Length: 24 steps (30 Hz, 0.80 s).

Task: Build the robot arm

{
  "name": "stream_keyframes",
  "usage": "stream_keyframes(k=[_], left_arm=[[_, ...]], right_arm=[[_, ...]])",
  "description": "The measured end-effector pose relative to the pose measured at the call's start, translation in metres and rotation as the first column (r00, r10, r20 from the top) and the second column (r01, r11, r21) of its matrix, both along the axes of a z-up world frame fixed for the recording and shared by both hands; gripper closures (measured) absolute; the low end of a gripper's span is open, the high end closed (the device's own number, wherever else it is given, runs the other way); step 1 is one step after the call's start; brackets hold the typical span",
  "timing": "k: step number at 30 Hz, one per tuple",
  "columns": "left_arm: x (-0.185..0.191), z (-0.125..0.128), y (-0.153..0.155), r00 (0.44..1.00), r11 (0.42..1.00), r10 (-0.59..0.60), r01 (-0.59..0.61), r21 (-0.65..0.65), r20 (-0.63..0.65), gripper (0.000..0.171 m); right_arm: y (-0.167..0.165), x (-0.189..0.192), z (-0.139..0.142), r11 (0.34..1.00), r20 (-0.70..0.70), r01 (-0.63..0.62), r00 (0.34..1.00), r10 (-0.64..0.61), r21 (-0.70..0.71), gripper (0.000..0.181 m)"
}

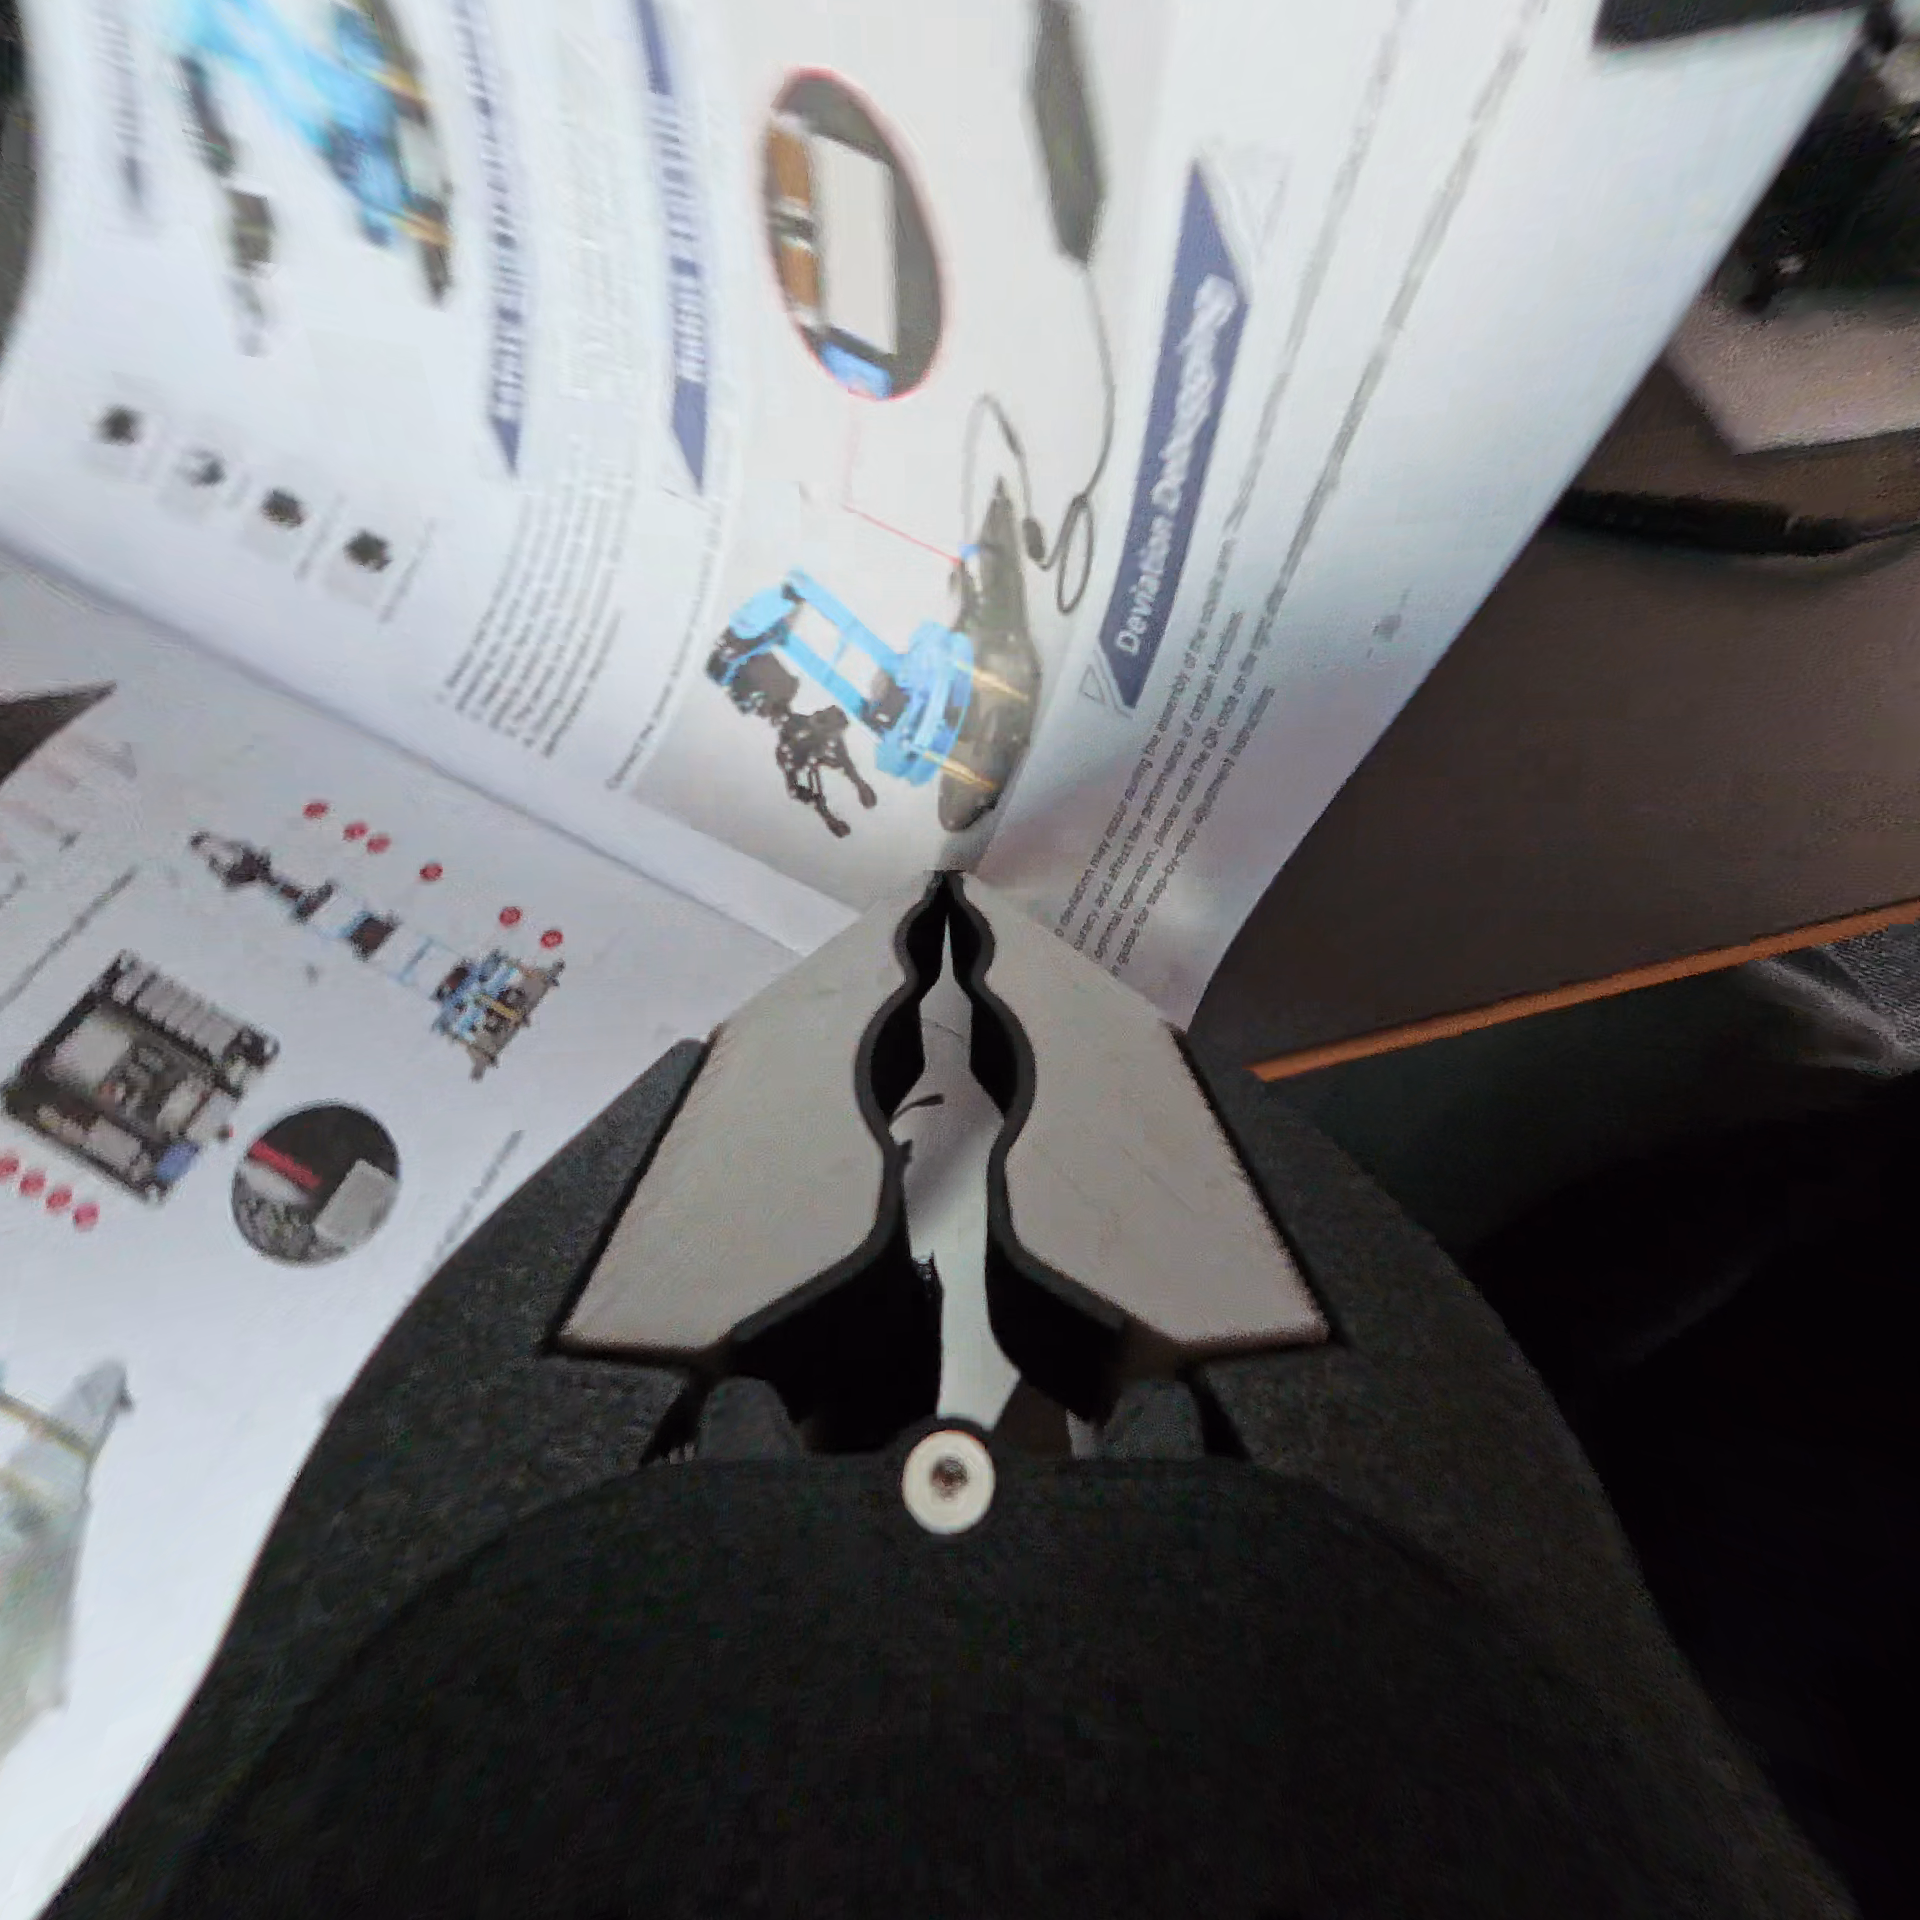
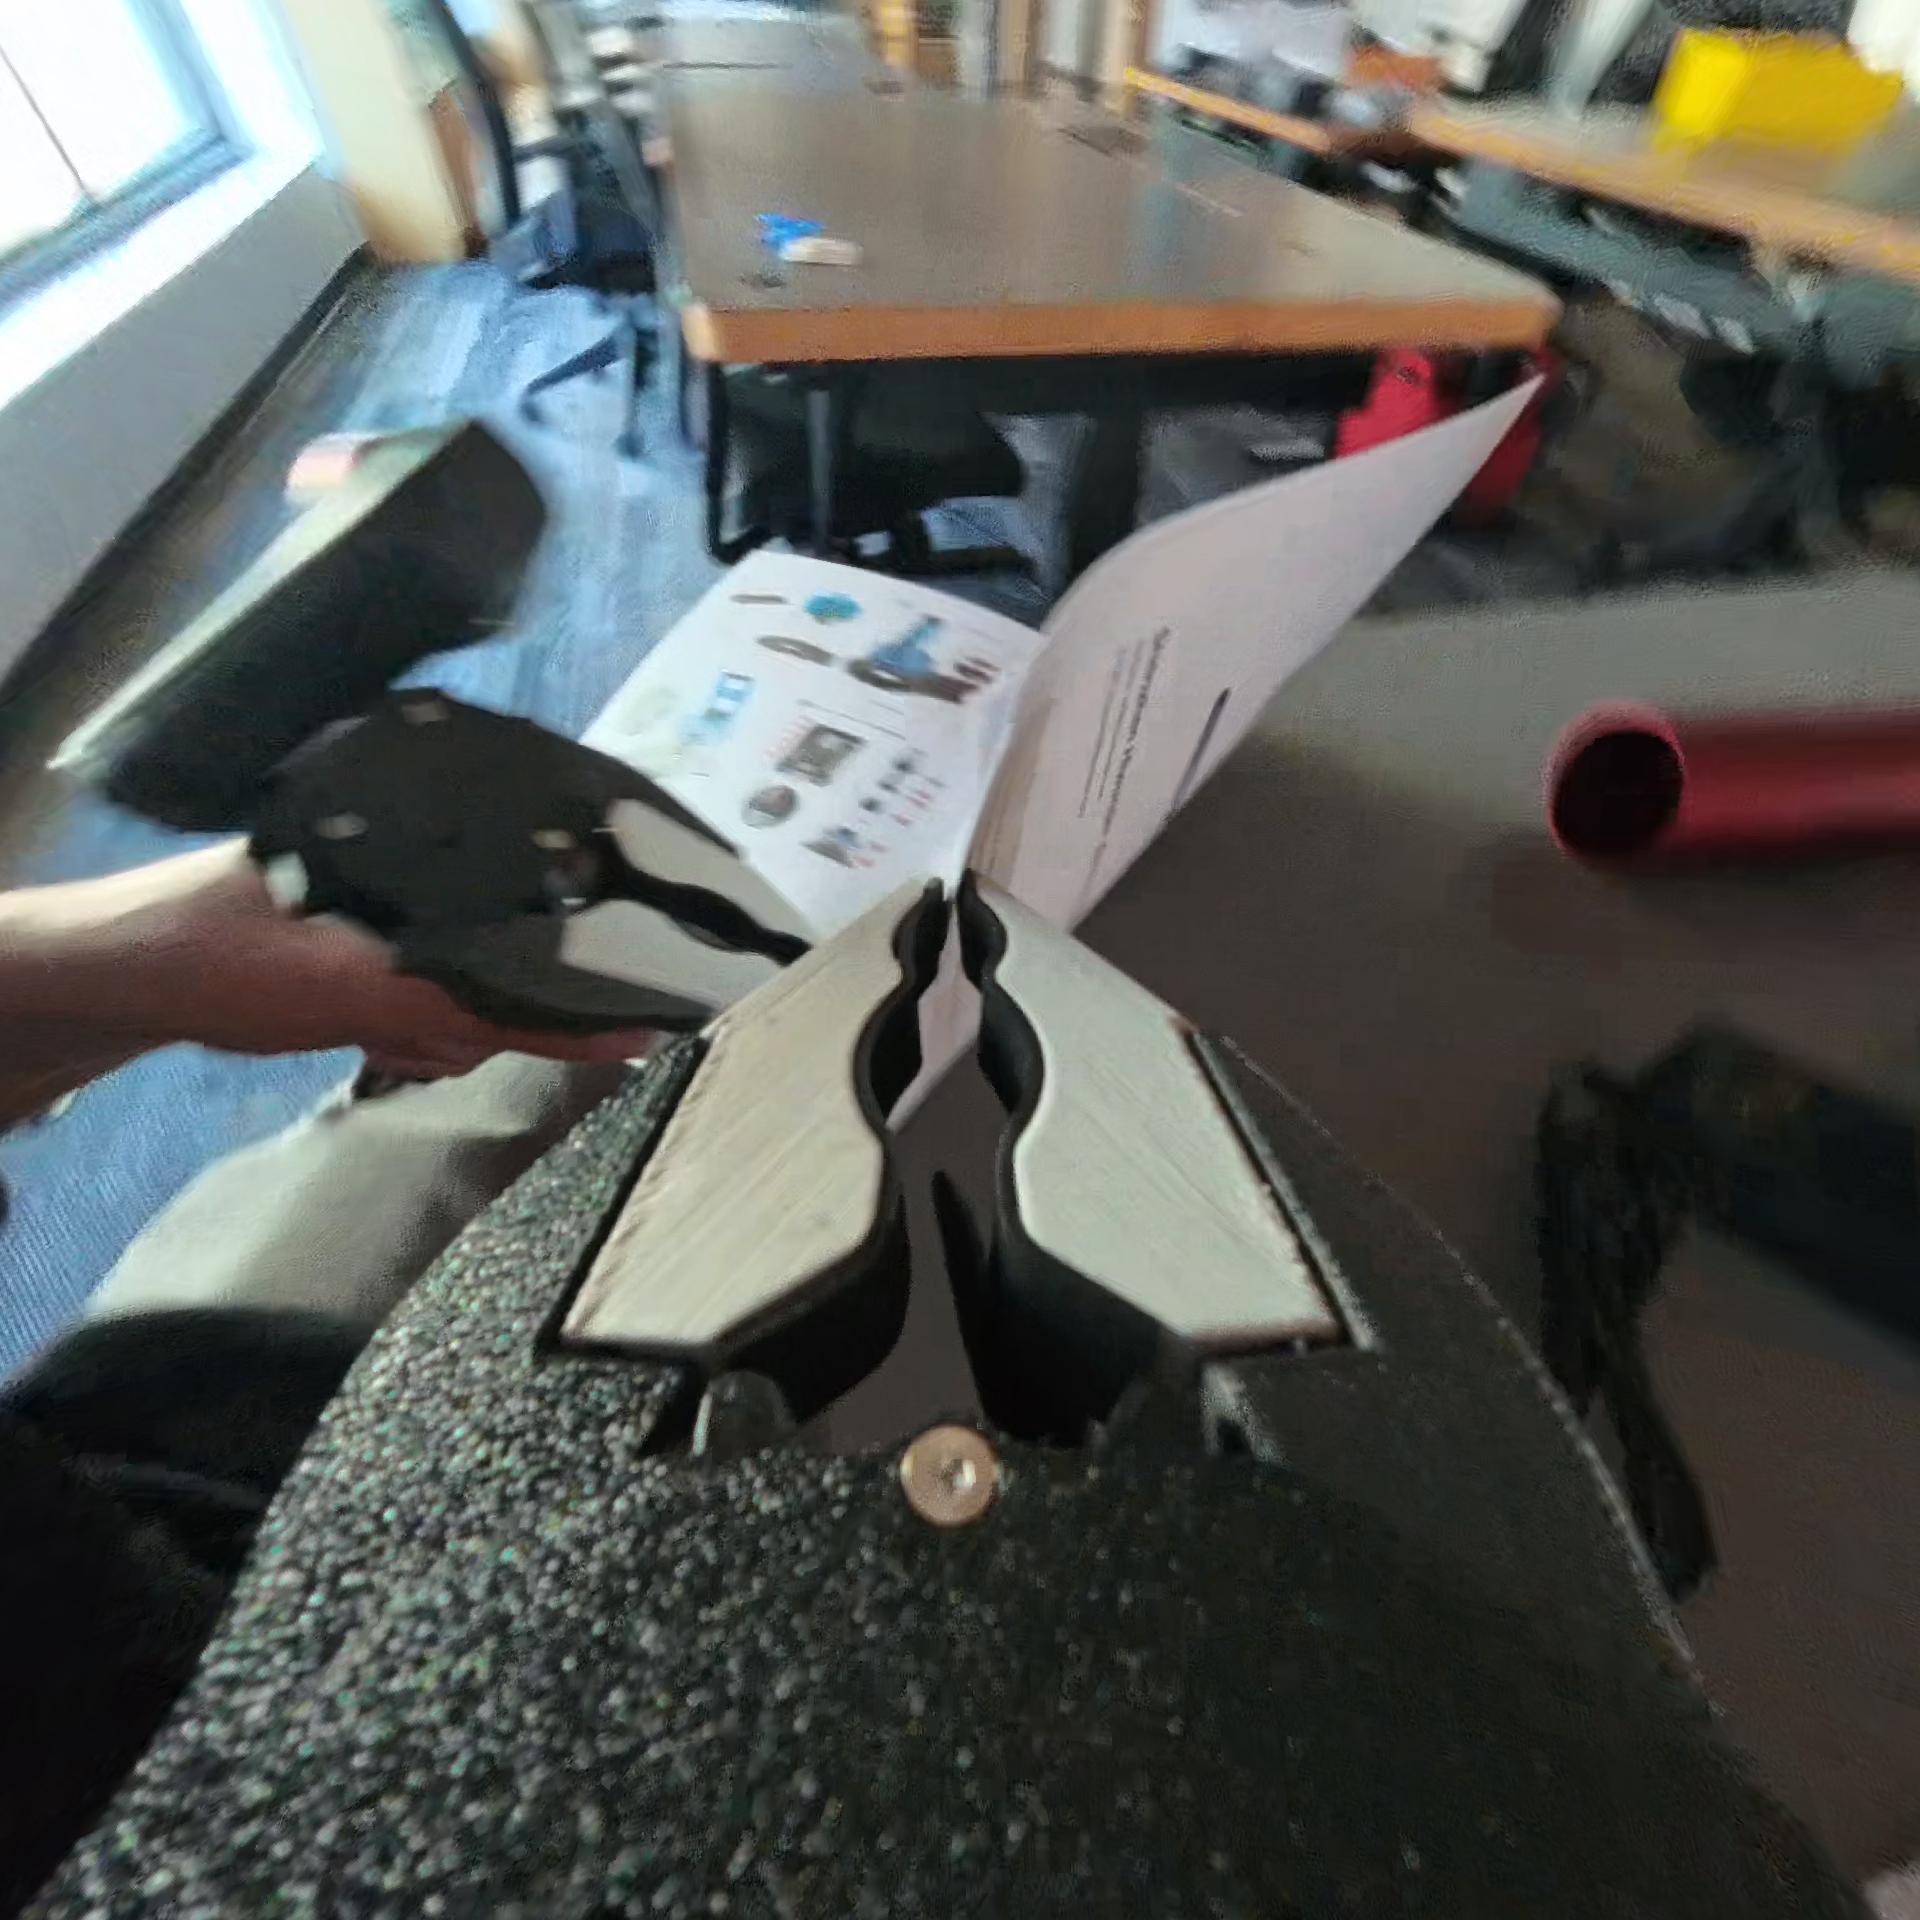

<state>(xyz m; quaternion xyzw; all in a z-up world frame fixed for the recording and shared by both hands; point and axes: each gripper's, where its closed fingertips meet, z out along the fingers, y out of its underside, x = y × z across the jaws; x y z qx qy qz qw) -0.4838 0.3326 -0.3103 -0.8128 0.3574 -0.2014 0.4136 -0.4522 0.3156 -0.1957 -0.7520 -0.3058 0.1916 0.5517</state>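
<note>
A white printed booklet (image 1: 644, 582) with pictures of blue machines and circuit boards lies open and partly lifted over a dark table (image 1: 1558, 790). My left gripper (image 1: 948, 885) is shut on a sheet of it, and white paper shows between the jaws. In the right wrist view the booklet (image 2: 831, 717) is spread with one page (image 2: 1226, 644) raised. My right gripper (image 2: 951, 896) is shut on the lower edge of that raised page. The left gripper (image 2: 774, 940), held by a hand (image 2: 156, 966), grips the booklet's near edge just left of mine.
A dark red tube (image 2: 1745, 784) lies on the dark table (image 2: 1351, 987) to the right. A black object (image 2: 1683, 1174) sits right of my right gripper. A black box (image 2: 312, 623) stands at left. A second brown table (image 2: 1039, 208) and office chairs are beyond. About 12 cm separates my left fingertips from my right.
</note>
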Motion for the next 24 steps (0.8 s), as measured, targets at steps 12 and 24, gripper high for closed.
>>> stream_keyframes(k=[12, 24], left_arm=[[-0.179, 0.03, 0.005, 0.642, 0.861, 0.505, -0.333, -0.383, 0.576, 0.131], [-0.142, -0.043, -0.057, 0.535, 0.73, 0.588, -0.03, -0.682, 0.606, 0.114]], right_arm=[[0.024, 0.01, 0.017, 0.945, 0.53, -0.058, 0.838, -0.129, 0.321, 0.181], [0.049, 0.069, 0.026, 0.932, 0.509, 0.103, 0.814, -0.28, 0.348, 0.181]])
